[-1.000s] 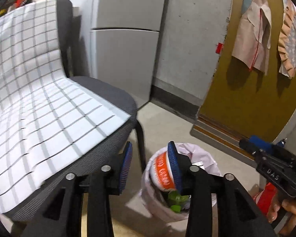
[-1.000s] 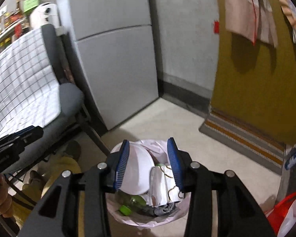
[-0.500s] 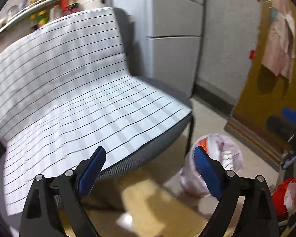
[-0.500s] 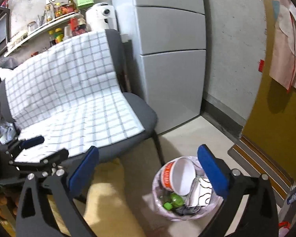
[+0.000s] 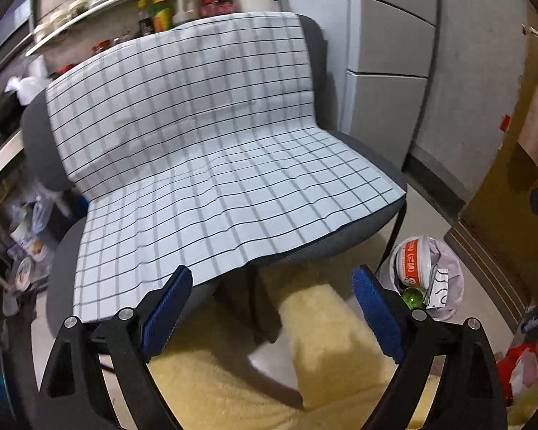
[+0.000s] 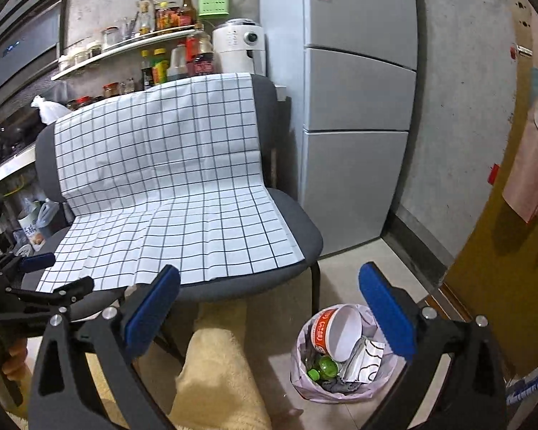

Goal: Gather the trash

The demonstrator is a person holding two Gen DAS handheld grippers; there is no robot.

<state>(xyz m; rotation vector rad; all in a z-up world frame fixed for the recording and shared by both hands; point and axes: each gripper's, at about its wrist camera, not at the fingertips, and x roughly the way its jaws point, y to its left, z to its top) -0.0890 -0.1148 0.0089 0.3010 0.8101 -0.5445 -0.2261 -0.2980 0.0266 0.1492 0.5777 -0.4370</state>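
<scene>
- Down on the pale floor, the trash bin point(image 6: 344, 354), lined with a pale pink bag, stands just beside the chair's front right leg and near the grey fridge point(image 6: 355, 107).
- Inside it an orange-and-white instant-noodle bowl point(image 6: 337, 333) lies tipped on its side, its open mouth facing up and outward; a green bottle point(image 6: 322, 365) sits below it, and a white carton with black squiggles point(image 6: 366, 356) leans to the bowl's right.
- The right gripper point(image 6: 269, 308) hangs above and in front of the bin with its blue-padded jaws spread wide and nothing between them.
- The left gripper point(image 5: 269, 311) likewise has its jaws wide apart and empty; in its view the bin point(image 5: 444, 286) shows past the right-hand finger.
- A grey chair point(image 6: 297, 247) draped with a white checked cloth point(image 6: 168, 193) fills the middle of both views.
- A person's leg in fuzzy yellow fabric point(image 6: 218, 376) reaches under the chair's front edge.
- Behind the chair, a shelf of bottles and jars point(image 6: 125, 44) and a white appliance point(image 6: 238, 48) line the wall.
</scene>
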